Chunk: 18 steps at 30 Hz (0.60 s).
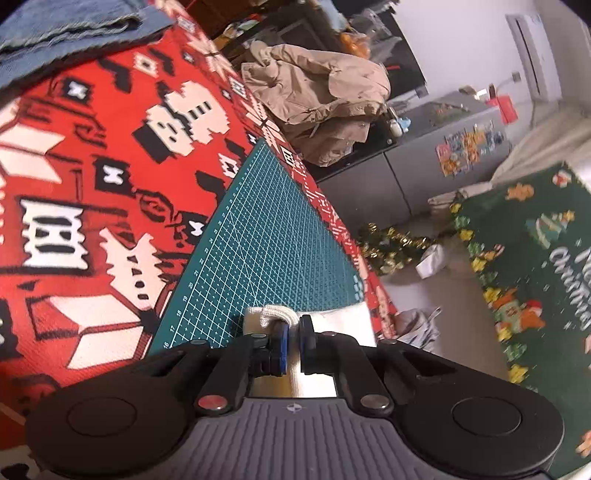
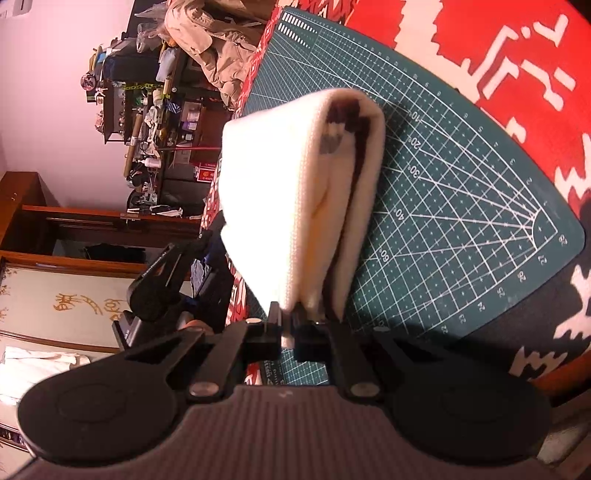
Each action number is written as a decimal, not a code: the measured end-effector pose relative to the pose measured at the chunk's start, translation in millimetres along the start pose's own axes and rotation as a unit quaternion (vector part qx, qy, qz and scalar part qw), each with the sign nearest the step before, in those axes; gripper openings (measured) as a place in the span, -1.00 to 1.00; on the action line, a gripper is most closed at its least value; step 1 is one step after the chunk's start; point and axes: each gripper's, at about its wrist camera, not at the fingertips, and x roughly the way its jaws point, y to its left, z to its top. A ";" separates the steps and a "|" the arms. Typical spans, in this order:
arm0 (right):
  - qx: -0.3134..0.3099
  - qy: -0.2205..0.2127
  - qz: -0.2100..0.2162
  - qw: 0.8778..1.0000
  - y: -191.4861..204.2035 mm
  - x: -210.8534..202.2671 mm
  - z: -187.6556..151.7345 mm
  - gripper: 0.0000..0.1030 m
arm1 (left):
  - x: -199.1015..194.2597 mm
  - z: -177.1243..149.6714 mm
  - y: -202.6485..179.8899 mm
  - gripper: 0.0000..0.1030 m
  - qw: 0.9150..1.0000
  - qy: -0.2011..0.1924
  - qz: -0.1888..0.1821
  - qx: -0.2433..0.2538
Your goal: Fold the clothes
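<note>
Red, black and white patterned cloth (image 1: 92,192) covers the desk, and a dark green gridded cutting mat (image 1: 266,236) lies flat on it near the edge. Folded blue denim (image 1: 70,26) sits at the far corner, and a beige crumpled jacket (image 1: 317,92) is heaped beyond the desk. A dark green Christmas rug (image 1: 535,266) covers the floor beside gold tinsel (image 1: 391,243). The folded white knit garment (image 2: 295,184) hangs above the mat, pinched at its edges by both tongs: the left tongs (image 1: 291,332) are closed on a ribbed fold, and the right tongs (image 2: 290,317) are closed on its lower corner.
</note>
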 end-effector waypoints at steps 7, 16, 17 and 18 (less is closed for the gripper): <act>-0.022 -0.010 -0.010 1.000 6.6 -8.2 -1.7 -0.90 | 0.1 -2.1 4.8 -0.87 1.000 -0.004 -0.006 -0.018; -0.046 -0.074 -0.032 0.996 12.3 -62.6 10.6 -0.97 | 2.0 -0.1 2.0 -0.87 1.000 -0.003 -0.001 -0.025; -0.058 -0.081 -0.028 0.995 17.1 -63.5 16.6 -0.97 | 2.2 0.1 1.5 -0.87 1.000 -0.003 0.000 -0.024; -0.069 -0.089 -0.025 0.993 21.9 -64.4 22.6 -0.97 | 2.5 0.2 1.0 -0.87 1.000 -0.002 0.001 -0.023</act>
